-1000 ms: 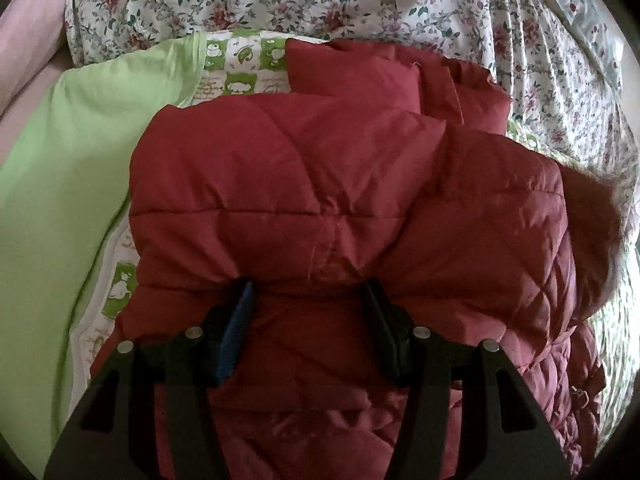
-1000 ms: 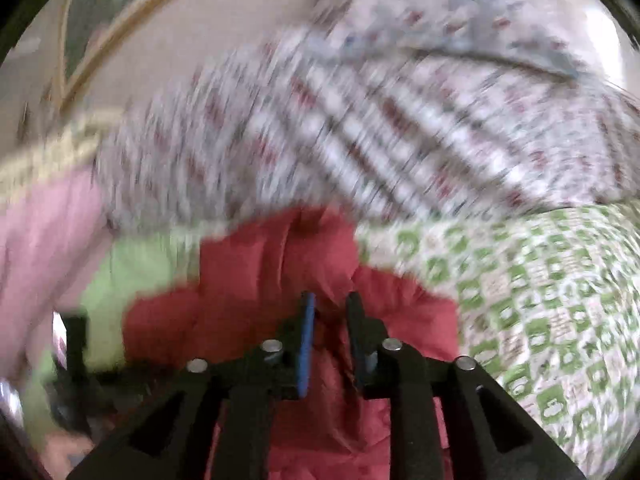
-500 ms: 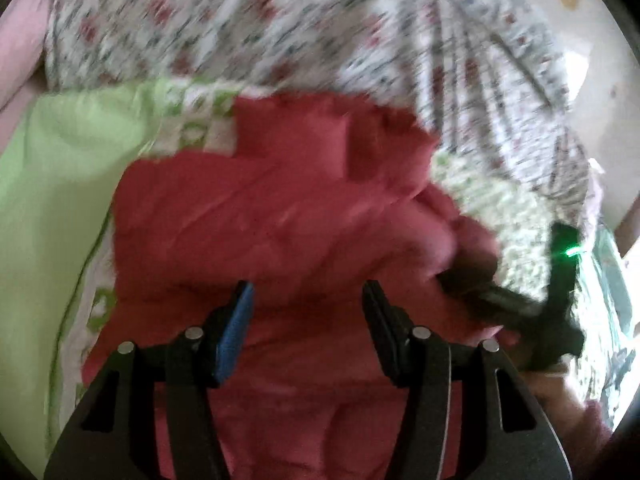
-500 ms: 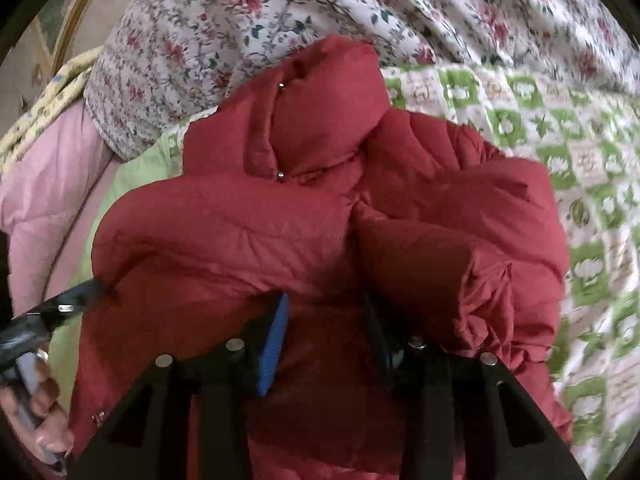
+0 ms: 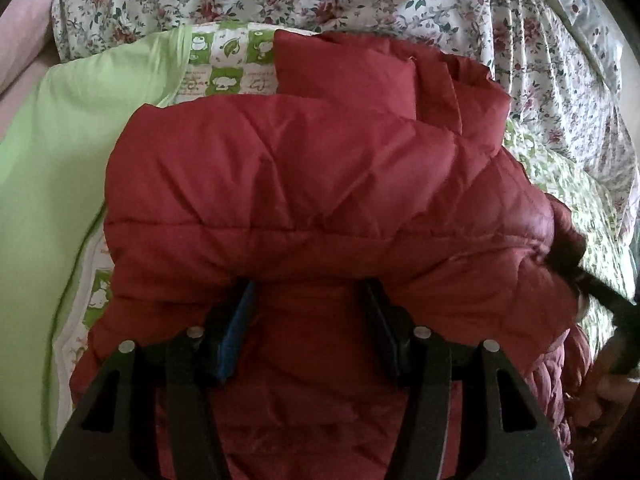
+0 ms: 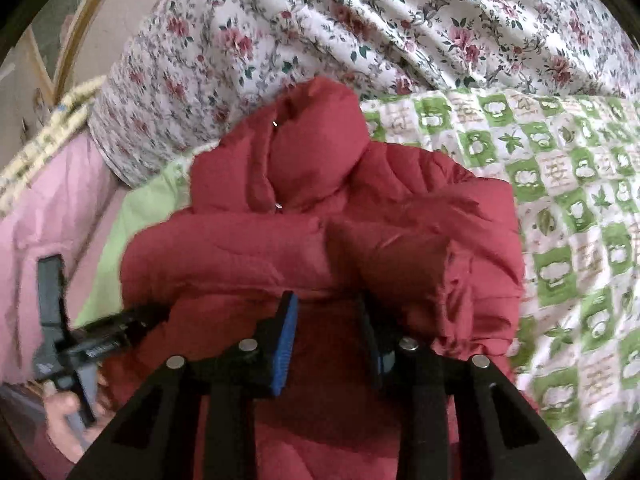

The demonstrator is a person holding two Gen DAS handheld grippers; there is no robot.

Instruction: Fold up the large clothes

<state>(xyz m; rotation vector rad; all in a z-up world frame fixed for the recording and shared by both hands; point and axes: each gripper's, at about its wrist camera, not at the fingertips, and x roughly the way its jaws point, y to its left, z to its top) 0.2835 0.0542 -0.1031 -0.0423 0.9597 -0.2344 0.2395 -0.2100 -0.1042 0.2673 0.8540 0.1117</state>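
Both sleeves of the red puffer jacket [image 5: 312, 184] lie folded across its body on the green patterned quilt [image 6: 568, 184]. The left gripper [image 5: 308, 300] and right gripper [image 6: 326, 312] hover over it with jaws spread, holding nothing. Folding the length probably remains, though the hem is hidden.

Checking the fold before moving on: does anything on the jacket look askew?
Yes. On the red puffer jacket, the right sleeve lies bunched, its cuff crumpled instead of flat.
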